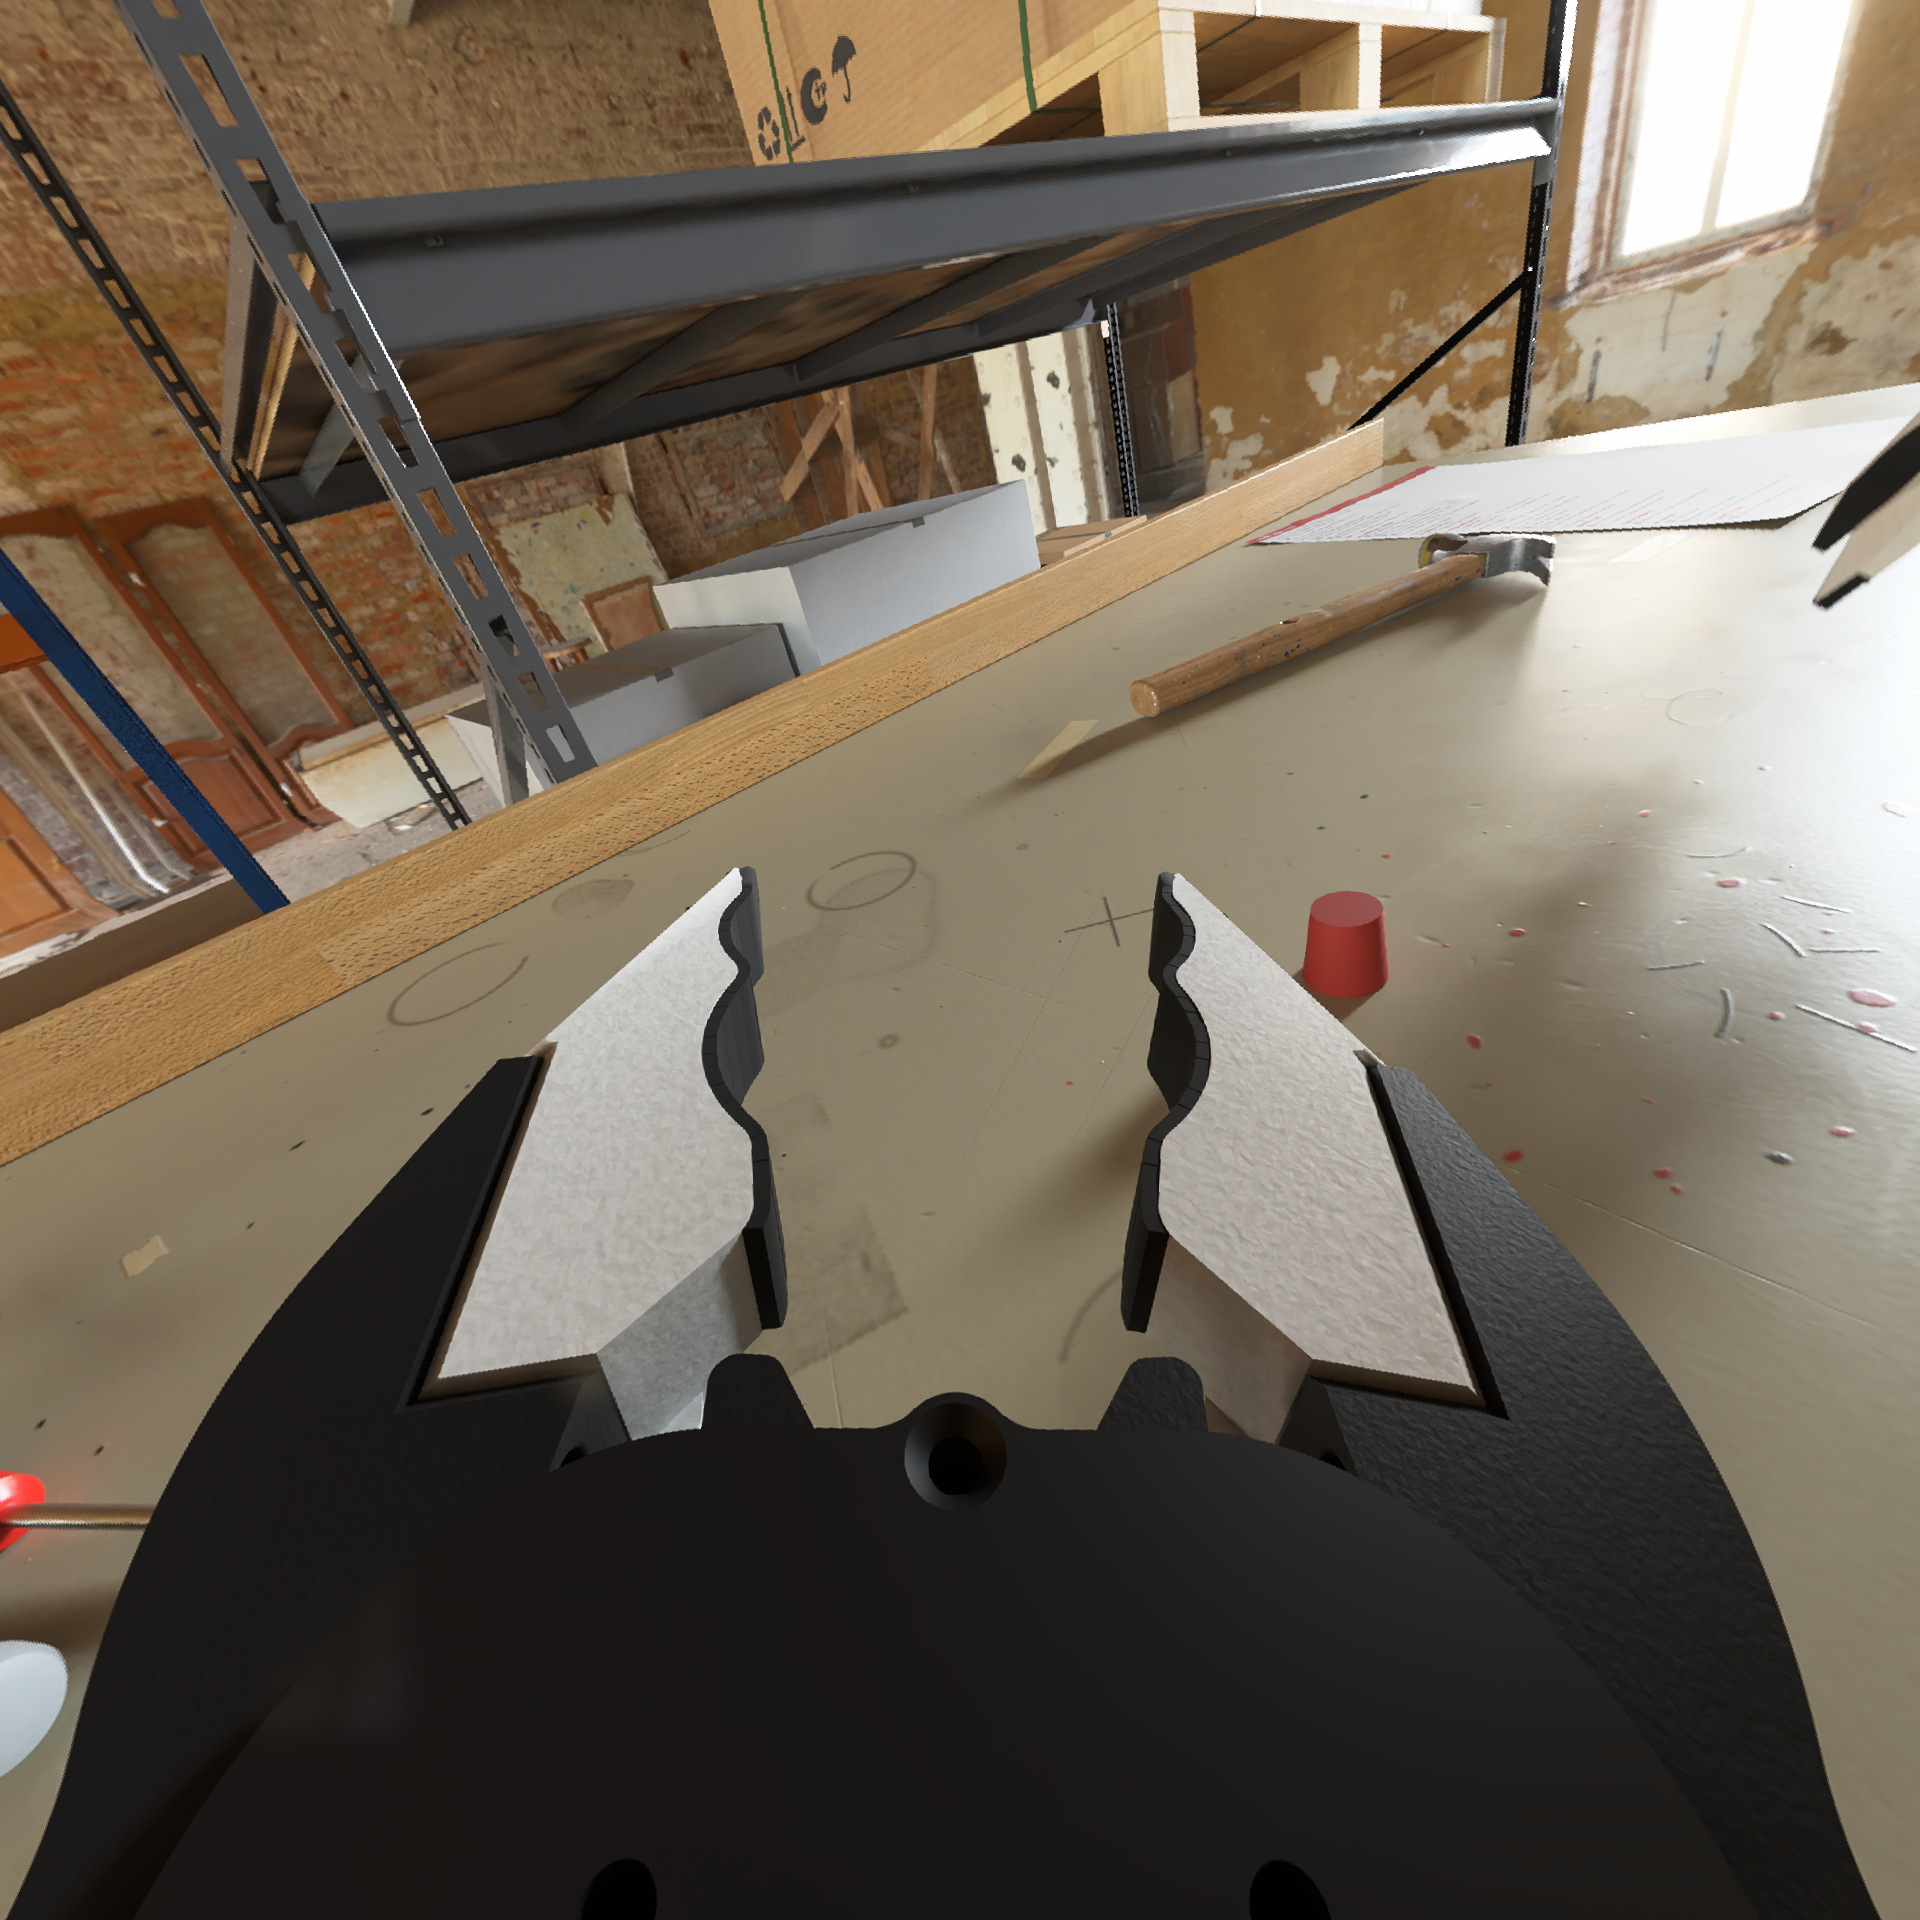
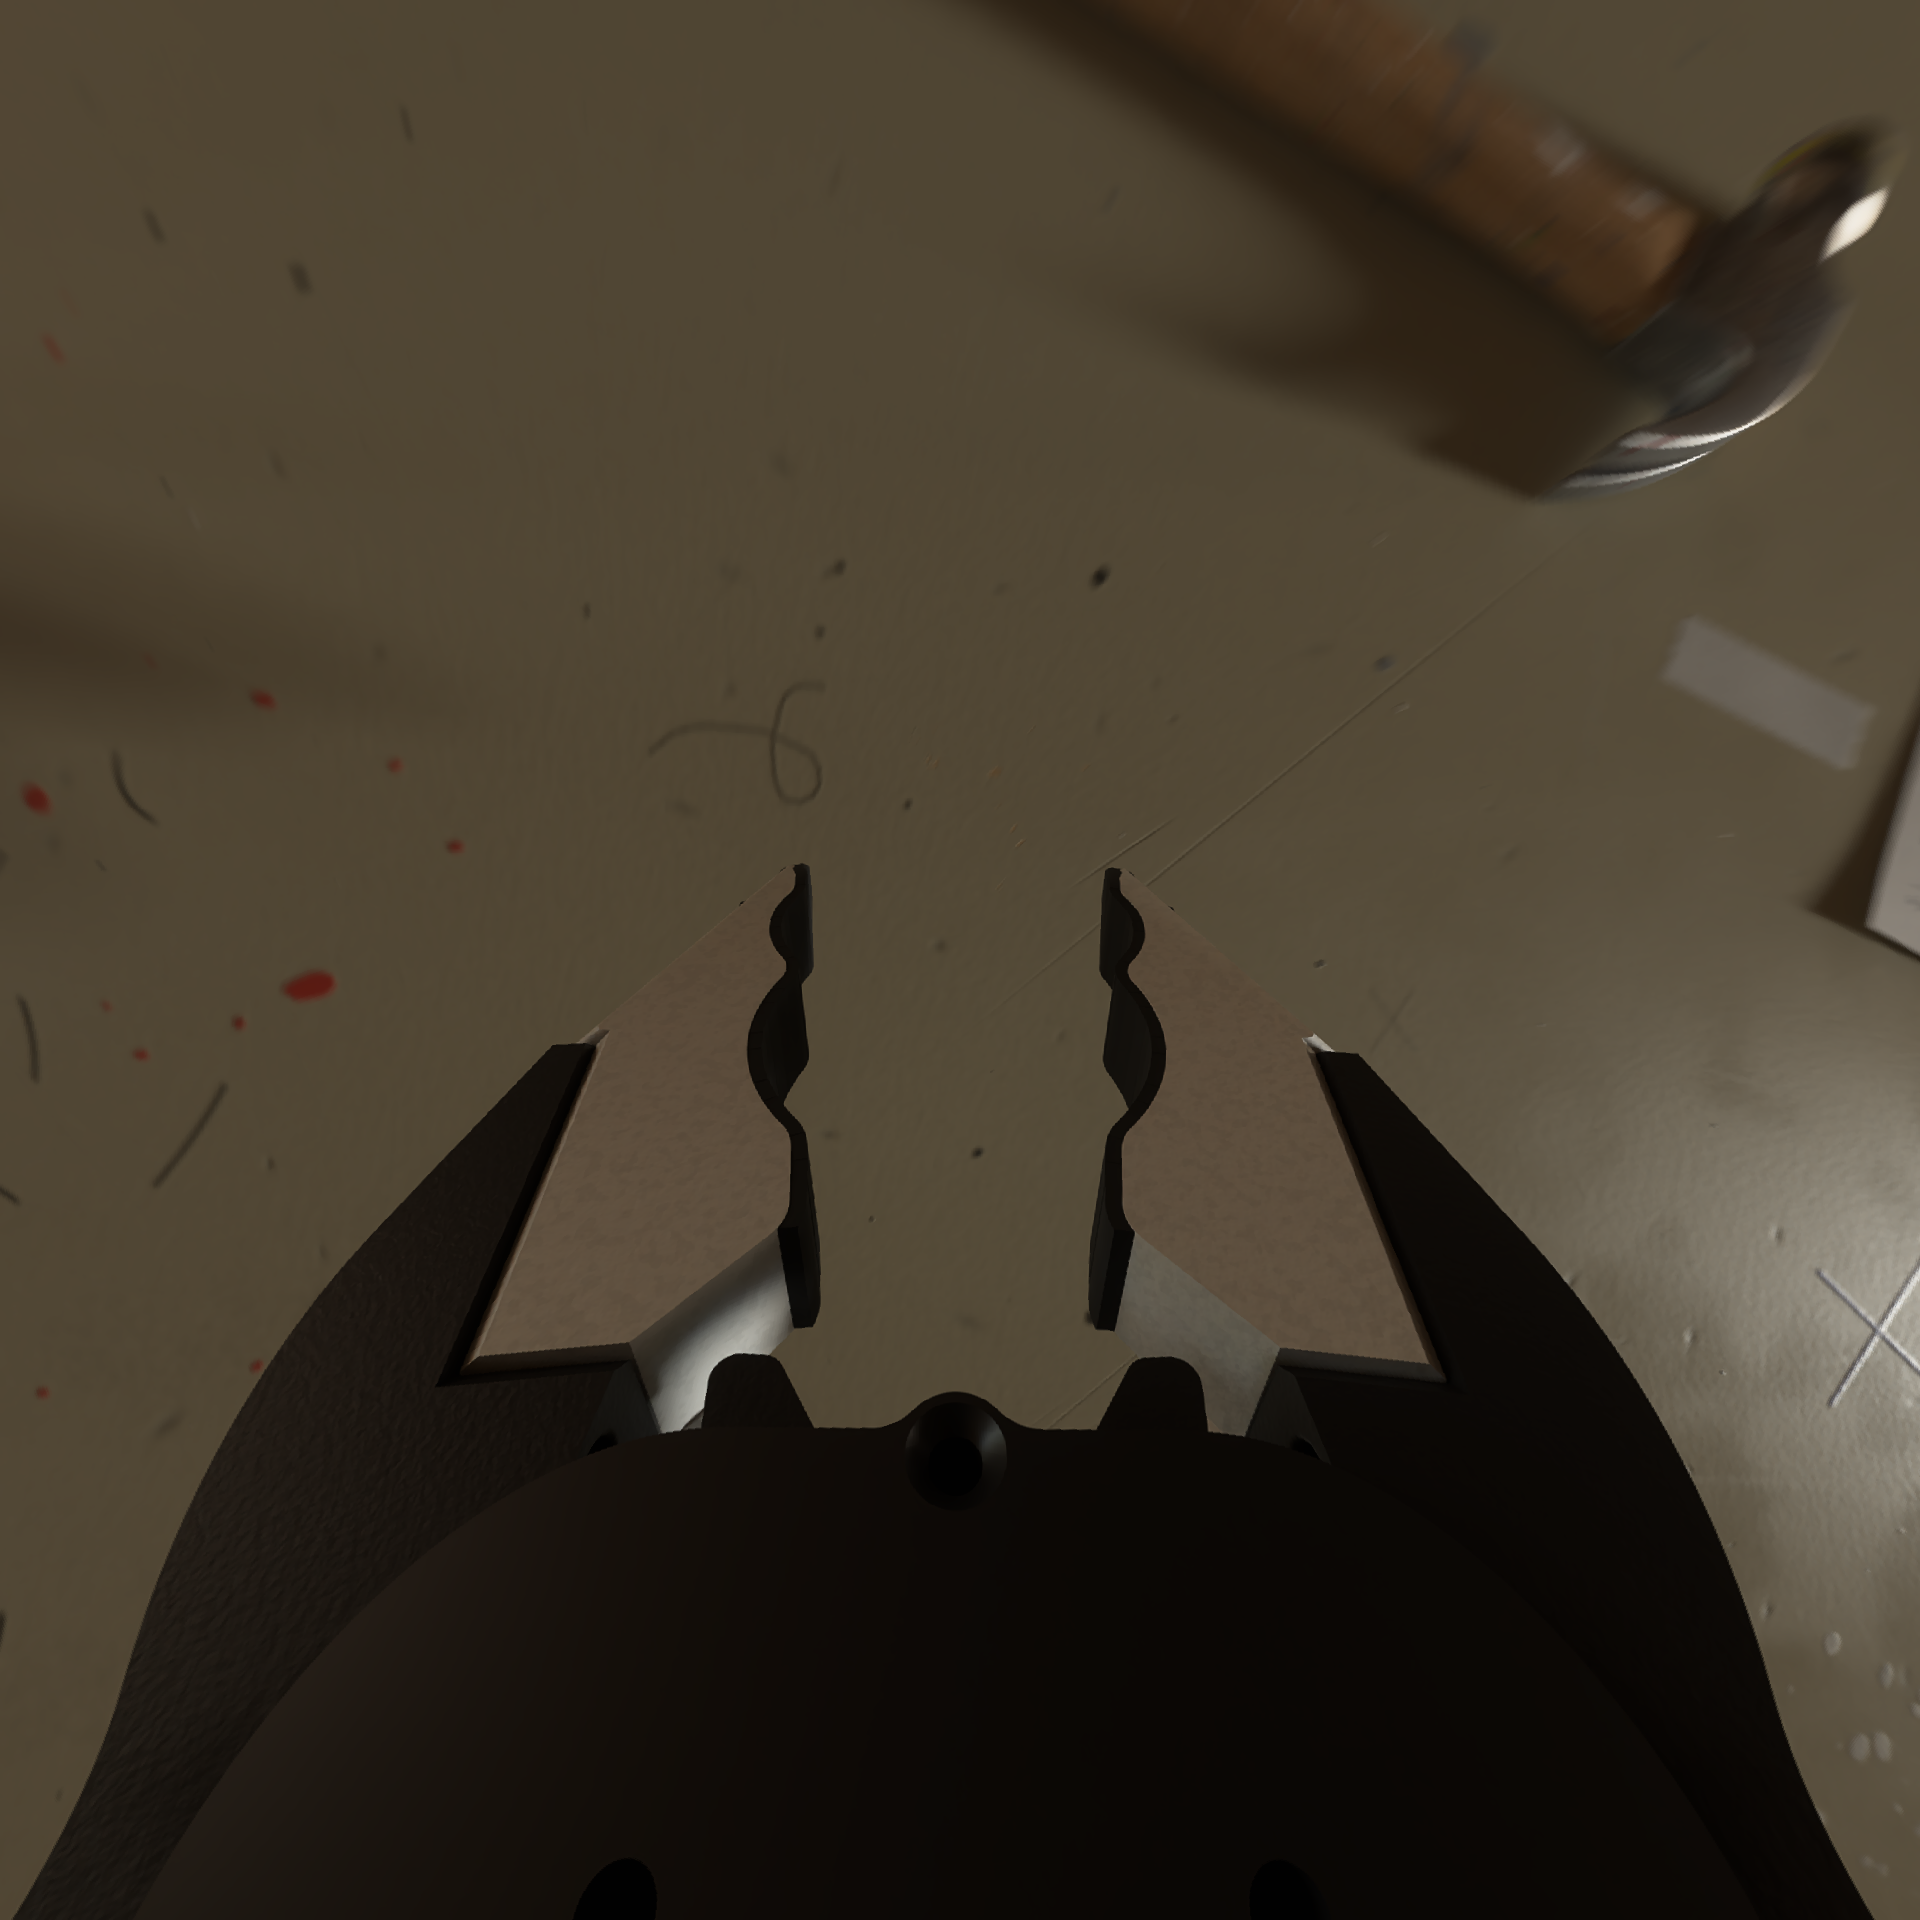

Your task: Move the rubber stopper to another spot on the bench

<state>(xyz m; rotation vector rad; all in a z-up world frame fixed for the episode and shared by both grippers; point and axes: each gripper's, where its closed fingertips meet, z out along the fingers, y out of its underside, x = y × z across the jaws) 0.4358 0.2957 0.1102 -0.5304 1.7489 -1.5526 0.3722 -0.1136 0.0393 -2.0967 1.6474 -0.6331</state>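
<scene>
A red rubber stopper [image 1: 1344,943] stands wide end down on the grey-beige bench top [image 1: 935,1091]. My left gripper [image 1: 956,888] is open and empty; the stopper sits just to the right of its right fingertip [image 1: 1179,935], outside the jaws. My right gripper [image 2: 956,883] is open and empty, hovering close above bare bench [image 2: 935,520] in shadow. The stopper is not in the right wrist view. The right gripper's fingers show at the far right edge of the left wrist view [image 1: 1870,520].
A hammer with a wooden handle [image 1: 1330,623] lies beyond the stopper; its head shows blurred in the right wrist view [image 2: 1745,332]. A white sheet [image 1: 1610,499] lies at the back. A wooden edge [image 1: 727,748] bounds the bench. Metal shelving [image 1: 831,260] stands beyond. Red-handled tool [image 1: 21,1501] lies left.
</scene>
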